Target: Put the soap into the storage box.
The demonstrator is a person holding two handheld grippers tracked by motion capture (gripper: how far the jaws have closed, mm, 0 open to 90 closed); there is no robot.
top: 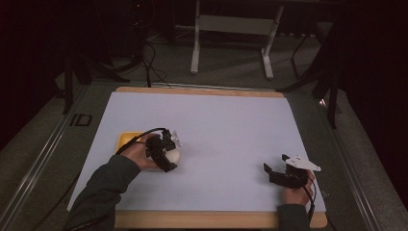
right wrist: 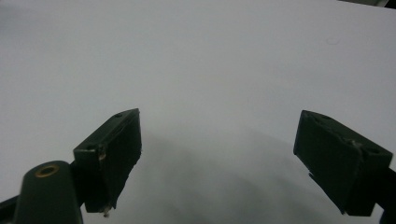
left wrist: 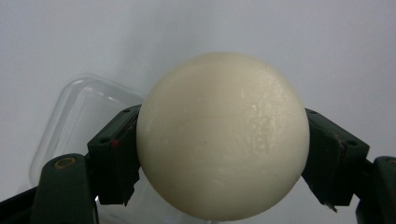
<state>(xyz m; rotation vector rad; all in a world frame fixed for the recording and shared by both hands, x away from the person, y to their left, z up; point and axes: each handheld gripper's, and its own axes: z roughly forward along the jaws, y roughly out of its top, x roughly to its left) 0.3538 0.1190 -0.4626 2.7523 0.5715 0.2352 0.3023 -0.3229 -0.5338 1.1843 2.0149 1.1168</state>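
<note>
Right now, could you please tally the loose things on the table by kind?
Cream ball, held in the left gripper: 1
Clear plastic container: 1
Yellow flat thing, beside the left hand: 1
Total: 3

The room is dim, and its edges at nine and three o'clock fall into near-black. A white sheet [top: 207, 144] covers most of a pale wooden table top [top: 202, 90], whose bare edge shows at twelve and six o'clock. Beyond the table, at twelve o'clock, grey floor [top: 231, 72] carries a light metal frame with two legs [top: 231, 29]. Dark cables [top: 149, 62] trail across the floor at eleven o'clock. Black stand legs [top: 327, 82] rise at two o'clock.
</note>
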